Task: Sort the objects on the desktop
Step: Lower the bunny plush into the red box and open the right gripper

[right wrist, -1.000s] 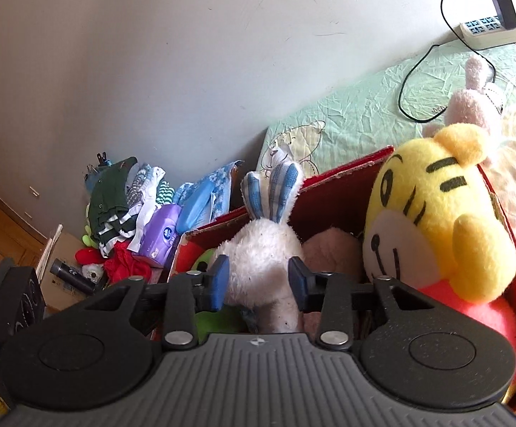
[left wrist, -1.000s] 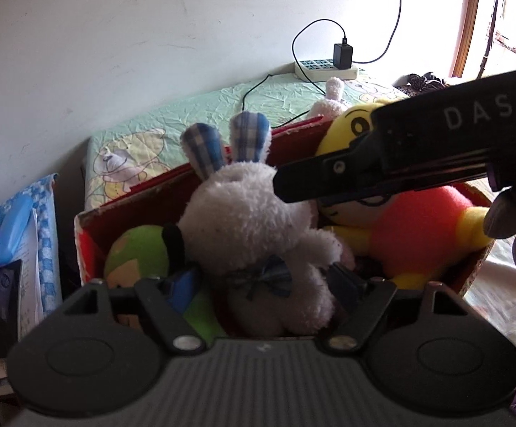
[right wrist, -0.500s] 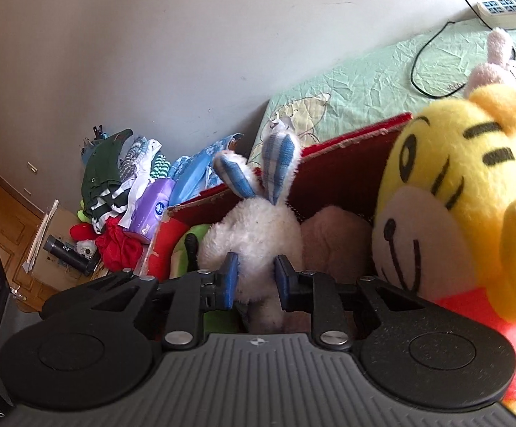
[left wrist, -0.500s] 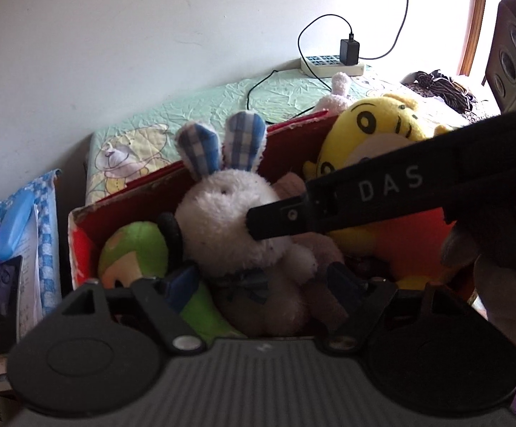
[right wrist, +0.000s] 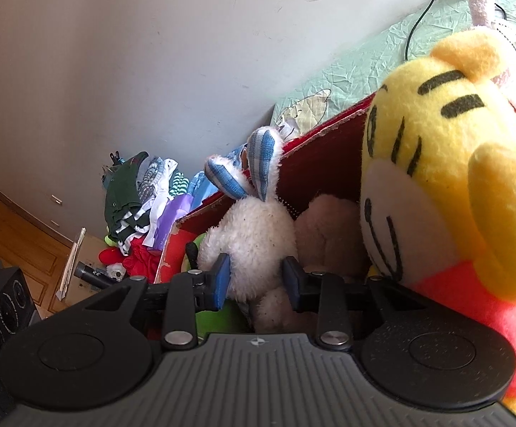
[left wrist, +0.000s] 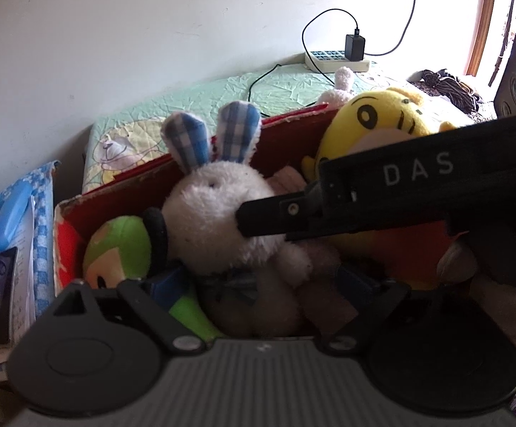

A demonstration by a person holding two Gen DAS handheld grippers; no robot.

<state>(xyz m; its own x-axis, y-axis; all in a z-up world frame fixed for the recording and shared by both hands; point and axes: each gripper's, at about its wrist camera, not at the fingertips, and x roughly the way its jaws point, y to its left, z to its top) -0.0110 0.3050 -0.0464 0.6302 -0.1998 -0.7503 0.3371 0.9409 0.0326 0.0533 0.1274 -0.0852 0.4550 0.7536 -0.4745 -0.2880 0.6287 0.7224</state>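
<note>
Right gripper [right wrist: 256,283] has its two blue-padded fingers [right wrist: 221,281] on either side of the white rabbit [right wrist: 254,245], with the pads against the plush body low down, below the head. The jaws stand only partly closed, about as wide as the rabbit's body, and whether they are squeezing it or merely resting against the fur cannot be told. In the left wrist view the same gripper [left wrist: 247,222] reaches in from the right as a long black bar marked "DAS", its tip pressed into the side of the rabbit [left wrist: 219,227].

Left gripper [left wrist: 261,281] hangs in front of the box with its fingers [left wrist: 167,284] spread wide, one on each side of the rabbit's lower body and apart from it. It holds nothing.

The rabbit sits upright in a red cardboard box [left wrist: 293,121], its checked blue ears standing above the back wall. A green toy [left wrist: 119,249] lies just beside it on one side, and a pale pink plush [right wrist: 329,235] is squeezed in on the other. A big yellow tiger [right wrist: 446,163] in a red top fills the right end of the box. Behind the box lies a green bedspread [left wrist: 286,89] with a power strip [left wrist: 336,60] on it.
</note>
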